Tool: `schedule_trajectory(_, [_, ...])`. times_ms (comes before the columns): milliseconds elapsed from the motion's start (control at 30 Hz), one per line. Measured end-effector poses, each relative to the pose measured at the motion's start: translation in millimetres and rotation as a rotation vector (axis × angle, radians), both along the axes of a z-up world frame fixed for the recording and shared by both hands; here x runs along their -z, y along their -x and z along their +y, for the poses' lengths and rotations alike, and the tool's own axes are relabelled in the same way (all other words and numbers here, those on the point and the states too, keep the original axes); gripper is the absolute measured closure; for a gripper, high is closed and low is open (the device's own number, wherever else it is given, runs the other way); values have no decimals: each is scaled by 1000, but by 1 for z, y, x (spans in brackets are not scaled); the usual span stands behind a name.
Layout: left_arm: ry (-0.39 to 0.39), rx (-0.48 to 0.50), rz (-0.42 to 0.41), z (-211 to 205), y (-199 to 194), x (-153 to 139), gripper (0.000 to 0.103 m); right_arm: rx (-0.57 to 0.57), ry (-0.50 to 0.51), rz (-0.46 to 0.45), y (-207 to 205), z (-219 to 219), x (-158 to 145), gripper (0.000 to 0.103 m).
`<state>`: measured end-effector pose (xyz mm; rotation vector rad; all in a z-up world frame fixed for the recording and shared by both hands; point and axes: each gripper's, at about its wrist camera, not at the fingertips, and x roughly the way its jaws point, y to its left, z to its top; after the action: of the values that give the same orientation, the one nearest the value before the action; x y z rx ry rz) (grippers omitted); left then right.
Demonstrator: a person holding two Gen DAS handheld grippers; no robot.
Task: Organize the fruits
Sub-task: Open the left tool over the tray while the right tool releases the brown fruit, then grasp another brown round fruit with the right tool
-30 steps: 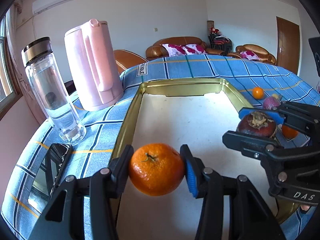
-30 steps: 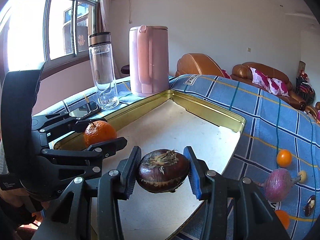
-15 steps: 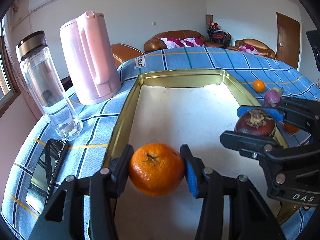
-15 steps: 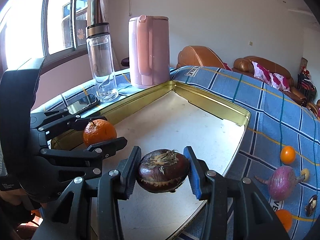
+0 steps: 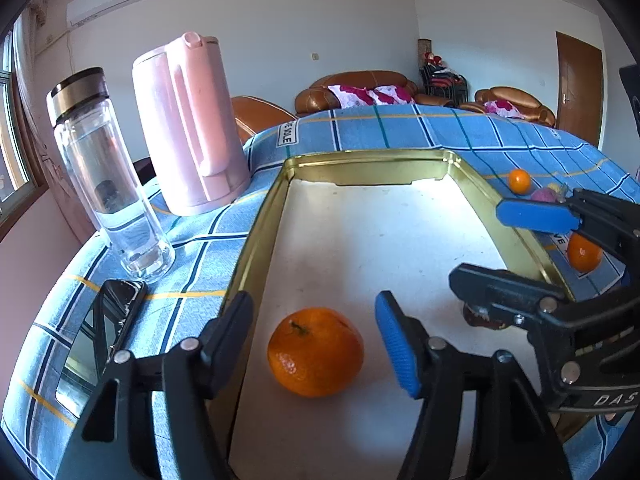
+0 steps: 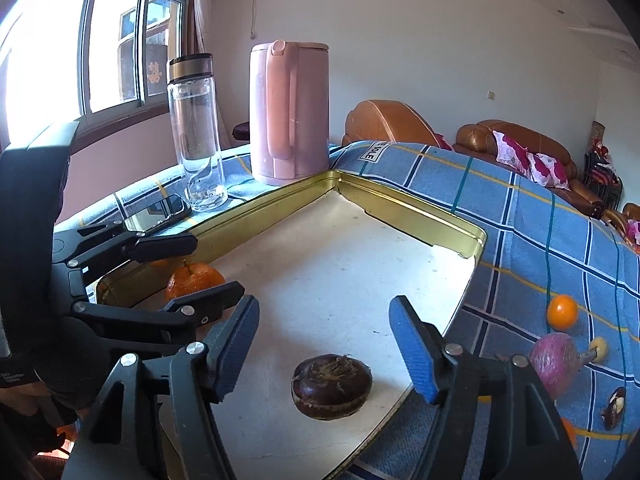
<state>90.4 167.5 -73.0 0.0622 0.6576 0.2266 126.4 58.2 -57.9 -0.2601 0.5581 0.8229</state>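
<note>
A gold-rimmed tray with a white floor lies on the blue checked cloth. An orange tangerine rests on the tray floor near its left rim. My left gripper straddles it, jaws opening, pads clear of the fruit. A dark brown water chestnut sits near the tray's front right edge. My right gripper hangs over it with jaws opening and nothing pressed between them.
A pink kettle, a glass bottle and a black phone stand left of the tray. Right of it on the cloth lie small oranges, a purple radish and another chestnut.
Both grippers let go: the tangerine dropped from the left jaws and the water chestnut from the right jaws onto the tray floor. Both pairs of jaws now stand wider.
</note>
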Motion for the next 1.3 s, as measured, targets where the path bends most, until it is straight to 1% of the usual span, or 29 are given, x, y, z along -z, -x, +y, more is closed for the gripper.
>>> schedule_trajectory(100, [2,-11,-20,-1,5,-3,21,15,-10,-29,8,-6,-4,32])
schedule_trajectory(167, [5,-10,-32,-3,9,-5,16,26,-15,-54,12,-11,-8,30])
schedule_trajectory(200, [3,-7,-34,-5,10,-6,10,32,-19,-68,14,-14,-10,29])
schedule_trajectory(233, [-3,-3,-41,-7,11,-7,2,37,-22,-76,15,-16,-12,25])
schedule_trajectory(267, [-18,-2,-53,-11,12,-8,0,45,-25,-85,15,-18,-14,21])
schedule_trajectory(333, [-48,8,-64,-19,14,-11,0,51,-32,-92,16,-21,-17,19])
schedule_trajectory(433, [-66,27,-79,-27,18,-16,0,58,-38,-93,16,-27,-21,19])
schedule_trajectory(533, [-83,22,-99,-30,22,-22,0,70,-55,-105,21,-41,-27,19])
schedule_trajectory(667, [-48,-8,-149,-24,35,-32,0,94,-67,-137,32,-69,-35,19])
schedule_trajectory(733, [-24,-22,-173,-23,39,-38,0,132,-68,-164,37,-88,-37,19])
schedule_trajectory(800, [-3,-11,-189,-27,42,-41,0,167,-74,-173,40,-107,-38,19])
schedule_trajectory(933, [-1,37,-205,-51,44,-44,0,239,-92,-169,43,-145,-37,19])
schedule_trajectory(1033, [8,93,-211,-76,45,-44,0,291,-94,-170,46,-169,-33,19])
schedule_trajectory(1167, [6,176,-201,-111,43,-41,0,345,-100,-154,49,-198,-25,19])
schedule_trajectory(1300, [3,230,-183,-138,42,-35,0,385,-116,-126,54,-223,-16,19])
